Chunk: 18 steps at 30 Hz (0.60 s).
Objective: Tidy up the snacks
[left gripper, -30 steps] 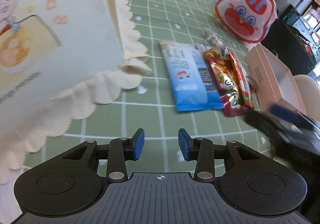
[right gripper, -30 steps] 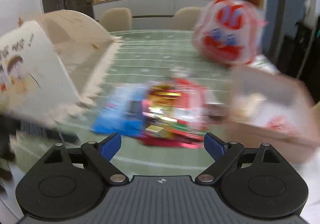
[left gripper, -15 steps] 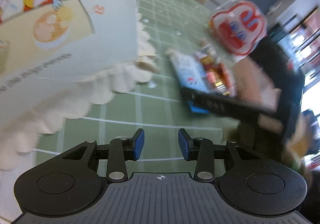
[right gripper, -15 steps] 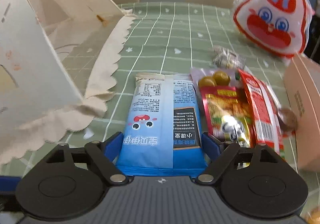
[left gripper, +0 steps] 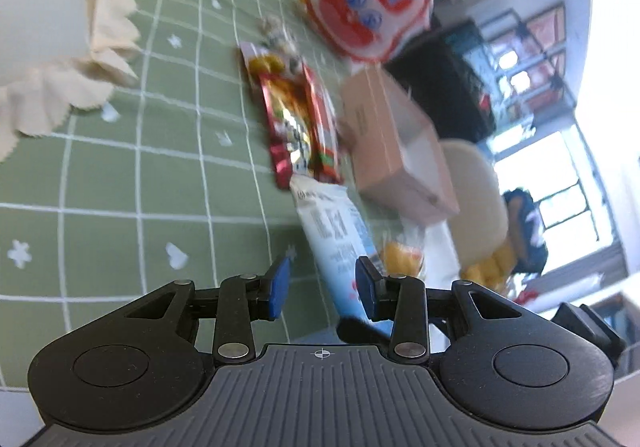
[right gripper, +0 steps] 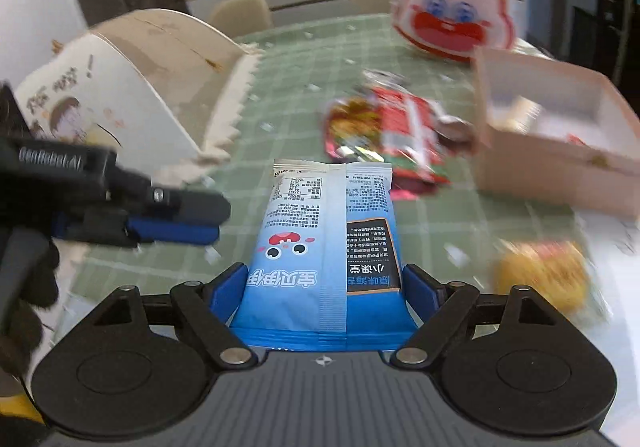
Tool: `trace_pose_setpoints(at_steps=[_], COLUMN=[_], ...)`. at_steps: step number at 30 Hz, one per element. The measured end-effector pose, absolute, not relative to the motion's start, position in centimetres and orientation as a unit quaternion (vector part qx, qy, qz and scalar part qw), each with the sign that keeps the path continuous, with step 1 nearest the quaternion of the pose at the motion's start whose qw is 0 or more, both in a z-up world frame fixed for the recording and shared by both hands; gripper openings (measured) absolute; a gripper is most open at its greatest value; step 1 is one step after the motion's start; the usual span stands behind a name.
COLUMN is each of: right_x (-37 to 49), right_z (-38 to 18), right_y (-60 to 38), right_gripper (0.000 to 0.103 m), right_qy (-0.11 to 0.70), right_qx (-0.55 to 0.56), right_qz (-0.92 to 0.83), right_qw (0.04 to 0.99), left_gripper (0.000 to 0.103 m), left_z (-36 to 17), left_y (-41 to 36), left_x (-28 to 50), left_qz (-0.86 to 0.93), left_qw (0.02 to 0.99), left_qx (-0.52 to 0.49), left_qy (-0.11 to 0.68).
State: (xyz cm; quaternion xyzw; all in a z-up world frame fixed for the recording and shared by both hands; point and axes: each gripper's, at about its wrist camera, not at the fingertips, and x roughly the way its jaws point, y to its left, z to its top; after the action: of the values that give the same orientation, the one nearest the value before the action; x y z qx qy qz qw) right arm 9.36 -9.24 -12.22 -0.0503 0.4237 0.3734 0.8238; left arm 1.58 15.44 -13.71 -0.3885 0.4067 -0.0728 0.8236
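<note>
A blue snack packet lies lengthwise between the blue pads of my right gripper. Both pads press its sides while the jaws ease slightly wider. The packet sits apart from the red snack packets on the green checked tablecloth. My left gripper is open with nothing pinched. In its view the blue packet shows just beyond the right pad, below the red packets. The right wrist view shows the left gripper side-on, left of the packet, held by a black-gloved hand.
An open pink box stands right of the snacks. A red-and-white rabbit-face bag sits at the back. A cream printed paper bag with a scalloped edge lies at the left. A yellow wrapped snack rests near the front right.
The right gripper closed around the blue packet and drew it away from the red packets. The left gripper swung right, from facing the cream bag to facing the snacks and pink box.
</note>
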Motion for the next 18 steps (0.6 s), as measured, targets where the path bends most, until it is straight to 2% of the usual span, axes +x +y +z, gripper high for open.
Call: trace_pose_setpoints(at_steps=[5,10,14,18], right_x=[8.7,8.1,8.0,9.0], right_z=[-13.4,-12.8,-12.4,-11.9], right_y=[-11.3,-13.3,-14.7,-17.0], right_gripper=[0.086,0.087,0.087,0.085], right_qy=[0.438,0.408,0.371,0.372], right_qx=[-0.035,-0.074,-0.127,-0.139], right_qz=[0.356,0.356,0.370,0.393], right_qw=[0.824,0.837,0.842,0.829], left_gripper=[0.041,0.041,0.041,0.041], left_z=[-14.9,-15.3,-14.9,-12.3], left_y=[12.8,10.7,8.8,6.8], left_x=[3.3,4.3,5.3,5.9], left_qz=[-0.077,-0.065,-0.047,-0.068], left_qw=[0.807,0.803,0.816,0.844], left_qx=[-0.373,-0.363,-0.345,-0.300], left_qy=[0.451,0.468,0.462,0.439])
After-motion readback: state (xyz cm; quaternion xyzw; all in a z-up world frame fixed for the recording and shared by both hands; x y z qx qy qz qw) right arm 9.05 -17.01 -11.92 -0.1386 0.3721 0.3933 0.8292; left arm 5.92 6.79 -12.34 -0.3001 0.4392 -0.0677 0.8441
